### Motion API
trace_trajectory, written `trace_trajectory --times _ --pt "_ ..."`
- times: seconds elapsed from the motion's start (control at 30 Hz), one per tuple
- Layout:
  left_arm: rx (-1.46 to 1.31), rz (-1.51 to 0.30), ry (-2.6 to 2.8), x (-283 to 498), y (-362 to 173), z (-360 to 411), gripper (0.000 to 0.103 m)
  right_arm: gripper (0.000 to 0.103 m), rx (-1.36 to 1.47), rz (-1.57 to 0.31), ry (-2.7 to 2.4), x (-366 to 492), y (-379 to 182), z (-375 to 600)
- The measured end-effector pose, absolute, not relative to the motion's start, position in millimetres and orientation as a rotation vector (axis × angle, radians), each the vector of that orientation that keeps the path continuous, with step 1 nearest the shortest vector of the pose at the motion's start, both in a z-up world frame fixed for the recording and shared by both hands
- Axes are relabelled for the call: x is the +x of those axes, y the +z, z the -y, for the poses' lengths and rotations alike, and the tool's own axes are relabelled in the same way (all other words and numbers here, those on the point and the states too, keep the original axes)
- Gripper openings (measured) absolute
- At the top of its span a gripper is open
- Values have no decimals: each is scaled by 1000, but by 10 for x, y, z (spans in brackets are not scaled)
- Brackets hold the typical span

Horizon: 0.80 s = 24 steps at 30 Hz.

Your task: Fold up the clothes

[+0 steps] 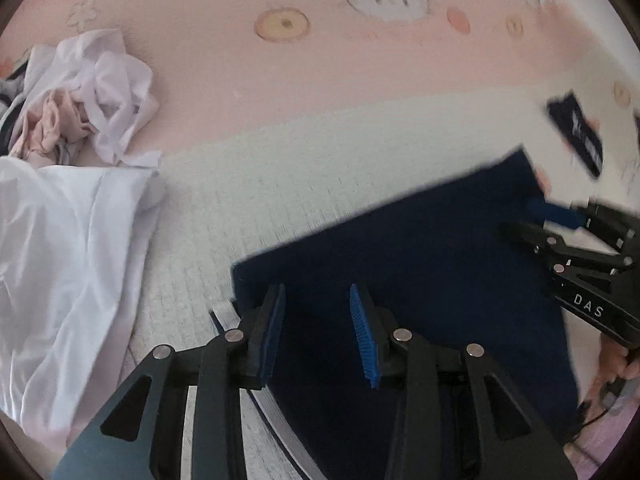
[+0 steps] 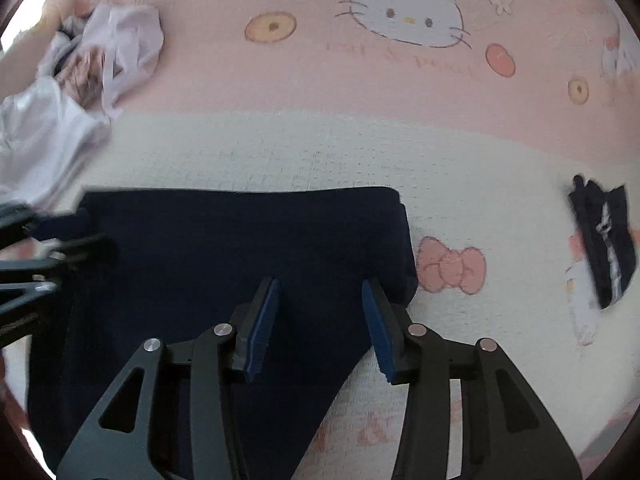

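A dark navy garment (image 1: 420, 264) lies flat on the pink and cream Hello Kitty bedsheet (image 1: 280, 80). It also shows in the right wrist view (image 2: 224, 248), its straight top edge toward the far side. My left gripper (image 1: 318, 312) is open and empty, hovering over the garment's left part. My right gripper (image 2: 320, 304) is open and empty over the garment's right part, near its right edge. The right gripper also shows in the left wrist view (image 1: 540, 224) at the right, and the left gripper shows in the right wrist view (image 2: 60, 236) at the left.
A crumpled pile of white and pink clothes (image 1: 80, 92) lies at the far left, with a white garment (image 1: 60, 260) spread in front of it. A small folded dark item with white print (image 2: 604, 240) lies at the right on the sheet (image 2: 360, 152).
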<state>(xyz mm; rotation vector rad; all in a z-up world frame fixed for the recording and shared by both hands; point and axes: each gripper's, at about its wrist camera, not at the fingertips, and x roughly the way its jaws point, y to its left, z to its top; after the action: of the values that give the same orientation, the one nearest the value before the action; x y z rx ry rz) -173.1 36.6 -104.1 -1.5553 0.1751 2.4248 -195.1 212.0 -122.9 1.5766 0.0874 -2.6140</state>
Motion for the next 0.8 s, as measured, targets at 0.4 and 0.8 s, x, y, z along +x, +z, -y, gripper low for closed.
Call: trace_trajectory --times 0.4,0.8 --pt "-1546 48 2361 -859 -841 -371 37 43 1561 246 -2522 -1458 -925 -2129" --pt "-1602 14 2407 -582 -789 -177 37 45 1691 166 -2510 -1047 -1089 -1907"
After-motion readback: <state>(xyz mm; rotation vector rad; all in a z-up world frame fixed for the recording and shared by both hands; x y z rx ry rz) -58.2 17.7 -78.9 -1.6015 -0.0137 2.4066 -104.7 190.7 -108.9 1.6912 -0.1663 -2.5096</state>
